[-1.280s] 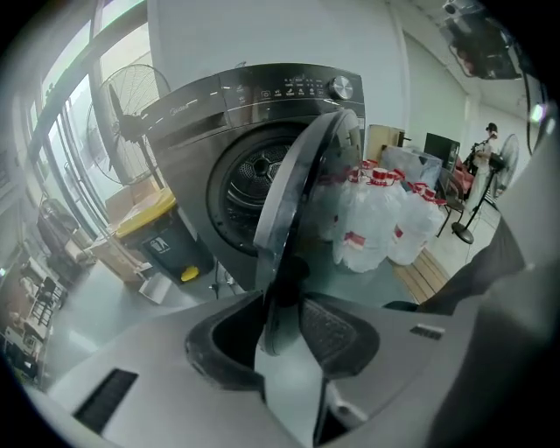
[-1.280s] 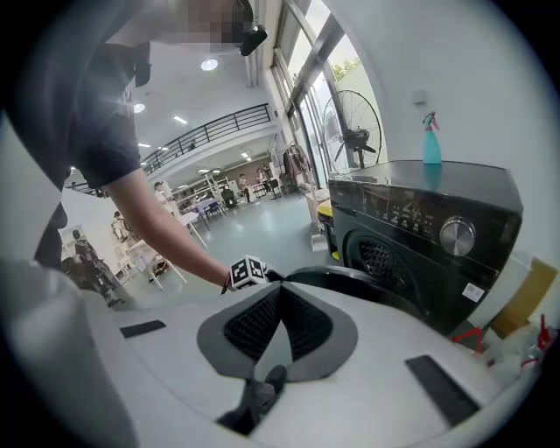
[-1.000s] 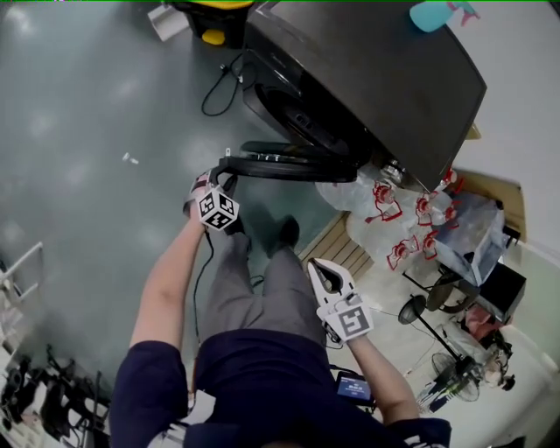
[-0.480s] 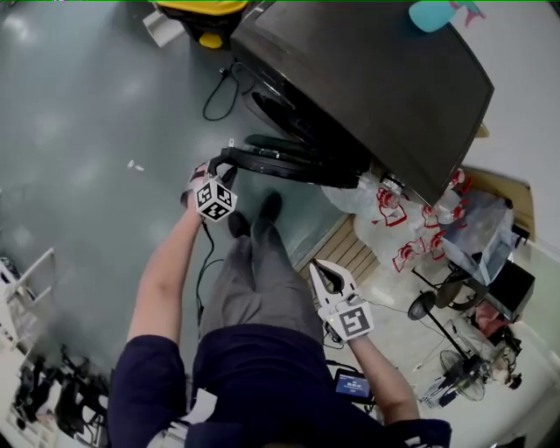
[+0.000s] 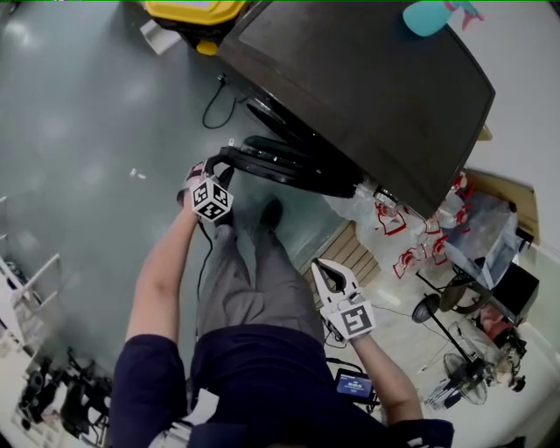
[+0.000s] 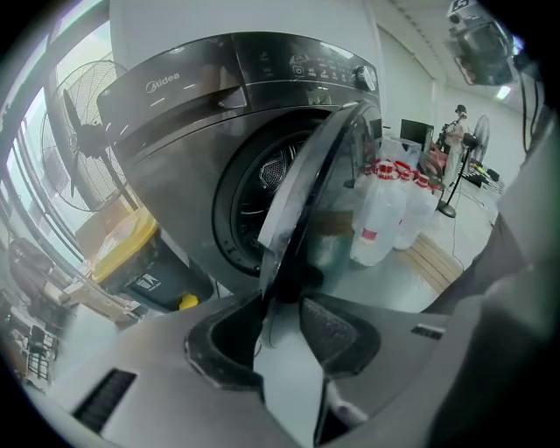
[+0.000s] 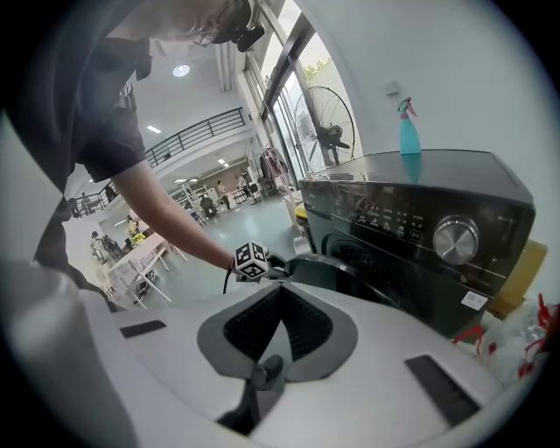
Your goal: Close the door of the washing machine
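Observation:
The dark grey washing machine (image 5: 367, 79) stands at the upper right, its round door (image 5: 289, 166) swung out towards me. My left gripper (image 5: 226, 164) is shut on the door's free edge. In the left gripper view the door's rim (image 6: 306, 201) runs down between the jaws of that gripper (image 6: 284, 337), with the drum opening (image 6: 258, 188) behind it. My right gripper (image 5: 325, 273) hangs shut and empty by my right side, apart from the machine. The right gripper view shows its pads meeting at the tip (image 7: 278, 302), with the door (image 7: 341, 271) and control panel (image 7: 411, 227) beyond.
A yellow bin (image 5: 192, 10) stands left of the machine, and a black cable (image 5: 214, 105) lies on the floor. Water bottles (image 5: 402, 236) and a wooden pallet (image 5: 350, 254) sit to the right. A teal spray bottle (image 5: 424, 16) tops the machine. My foot (image 5: 271, 214) is below the door.
The left gripper has carried the door's edge closer to the machine's front, narrowing the gap. My feet have stepped forward. The right gripper has kept its place by my side.

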Demonstrator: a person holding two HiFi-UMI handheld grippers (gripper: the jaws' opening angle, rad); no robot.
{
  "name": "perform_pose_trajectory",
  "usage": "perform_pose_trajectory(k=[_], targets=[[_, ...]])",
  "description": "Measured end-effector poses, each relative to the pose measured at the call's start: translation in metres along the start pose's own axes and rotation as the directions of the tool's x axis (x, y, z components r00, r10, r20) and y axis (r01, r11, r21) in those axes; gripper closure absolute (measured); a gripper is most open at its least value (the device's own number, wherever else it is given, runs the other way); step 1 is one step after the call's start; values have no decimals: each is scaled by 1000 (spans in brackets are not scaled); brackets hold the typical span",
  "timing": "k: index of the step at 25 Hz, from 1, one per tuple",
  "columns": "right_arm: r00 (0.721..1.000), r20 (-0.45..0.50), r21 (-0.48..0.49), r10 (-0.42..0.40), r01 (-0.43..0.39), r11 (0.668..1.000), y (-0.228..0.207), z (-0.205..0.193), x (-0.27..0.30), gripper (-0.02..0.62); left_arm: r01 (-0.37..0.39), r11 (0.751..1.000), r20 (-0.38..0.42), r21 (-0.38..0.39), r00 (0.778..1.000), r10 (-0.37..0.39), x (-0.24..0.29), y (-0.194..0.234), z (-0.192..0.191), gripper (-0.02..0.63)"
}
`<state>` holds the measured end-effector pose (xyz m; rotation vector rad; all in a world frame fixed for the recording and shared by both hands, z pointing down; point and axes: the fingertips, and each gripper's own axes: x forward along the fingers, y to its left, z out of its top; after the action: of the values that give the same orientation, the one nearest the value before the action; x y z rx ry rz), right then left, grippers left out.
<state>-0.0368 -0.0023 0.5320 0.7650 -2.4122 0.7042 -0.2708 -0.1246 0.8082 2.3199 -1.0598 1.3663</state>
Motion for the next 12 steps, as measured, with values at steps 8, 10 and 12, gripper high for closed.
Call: perform_pose_trajectory(k=[8, 10, 12], targets=[[995, 15, 75, -97, 95, 993, 1, 9, 16, 575, 33, 998, 33, 59, 999, -35, 13, 27, 20, 465], [993, 22, 96, -118, 116, 989, 7, 11, 22, 575, 43, 996, 45, 75, 998, -46, 16, 30, 23, 465], [991, 18, 114, -131, 128, 985, 13, 11, 29, 575, 49, 995, 53, 89, 997, -53, 19, 34, 27, 465]])
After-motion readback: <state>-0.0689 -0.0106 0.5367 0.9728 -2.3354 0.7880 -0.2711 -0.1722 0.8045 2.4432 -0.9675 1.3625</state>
